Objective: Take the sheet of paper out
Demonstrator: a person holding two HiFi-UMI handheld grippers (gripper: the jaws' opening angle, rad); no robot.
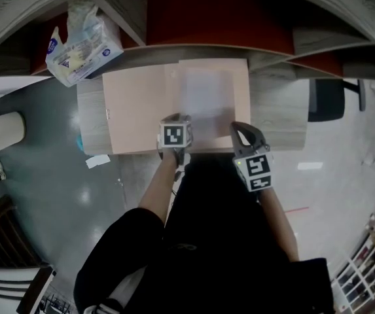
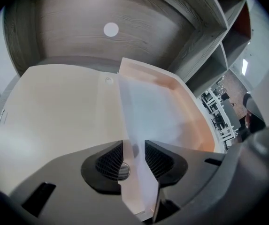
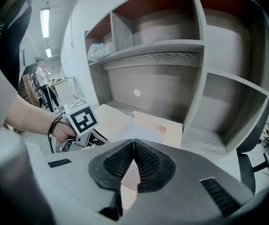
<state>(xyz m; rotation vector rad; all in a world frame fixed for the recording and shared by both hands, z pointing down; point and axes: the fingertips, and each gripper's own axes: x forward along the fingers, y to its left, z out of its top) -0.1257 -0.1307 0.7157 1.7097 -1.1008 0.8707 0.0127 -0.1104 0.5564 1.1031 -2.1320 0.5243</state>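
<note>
We find the sheet of paper (image 1: 205,97) lying flat in the right half of an open pink folder (image 1: 141,110) on the wood-grain table (image 1: 279,120), below the shelves (image 1: 213,18). From the left hand-held gripper (image 2: 134,146) the sheet stretches away towards 12 and 1 o'clock, and its near end runs down between that gripper's jaws. Those jaws stand wide apart. Neither pad presses on the paper, so we count nothing as held. A small metal snap (image 2: 123,171) shows just beside the left pad.

The right hand-held gripper (image 3: 133,144) hovers at about 5 o'clock from the sheet, by the folder's near right corner. Its jaws are closed tip to tip, and we see only the folder's pink through the gap behind the tips. We cannot tell whether they touch the folder. A tissue pack (image 1: 82,48) sits at 10 o'clock from the folder.
</note>
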